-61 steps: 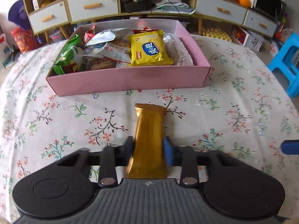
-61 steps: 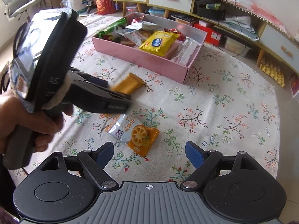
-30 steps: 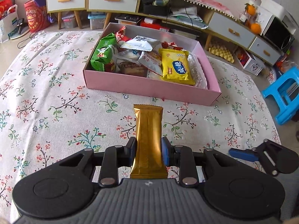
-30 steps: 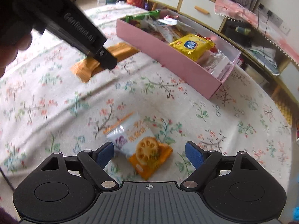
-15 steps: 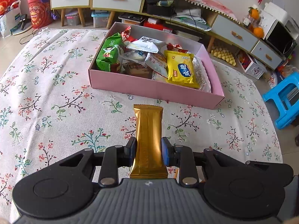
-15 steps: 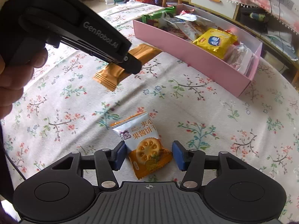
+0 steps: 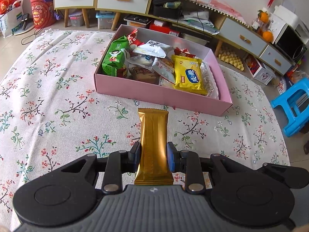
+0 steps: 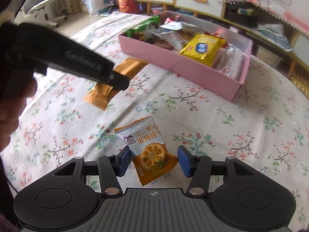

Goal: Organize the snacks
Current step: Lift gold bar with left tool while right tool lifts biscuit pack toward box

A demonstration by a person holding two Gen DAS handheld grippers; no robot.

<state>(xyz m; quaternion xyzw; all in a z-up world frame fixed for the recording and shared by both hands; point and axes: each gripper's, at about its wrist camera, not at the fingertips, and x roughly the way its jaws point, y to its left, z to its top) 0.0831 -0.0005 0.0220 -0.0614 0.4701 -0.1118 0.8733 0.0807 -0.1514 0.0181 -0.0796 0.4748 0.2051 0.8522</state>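
Gold foil sits clamped in your left gripper point(image 7: 153, 152): the bar point(image 7: 153, 143) runs lengthwise between the two pads, both pressed against its long edges, its far end pointing toward the box point(image 7: 162, 94). From the right wrist view you can see that bar point(image 8: 115, 77) held clear above the cloth point(image 8: 222, 119), with your hand point(image 8: 13, 104) wrapped round the left tool's handle at the left edge.

Your right gripper point(image 8: 152, 161) has its jaws around the biscuit pack point(image 8: 147, 148), which lies flat on the floral cloth. Those jaws have just been closing, with the pack between them. The left pad is right at the pack's edge, while a gap shows between the right pad and the orange end of the wrapper, so the pack is not gripped.

Pink and open-topped, the box stands farther back on the table, well apart from the biscuit pack. It holds a heap of wrapped snacks: a yellow pack point(image 7: 190, 76) lying on top toward the right, a green pack point(image 7: 114, 59) leaning at the left end, and white and clear wrappers between them.
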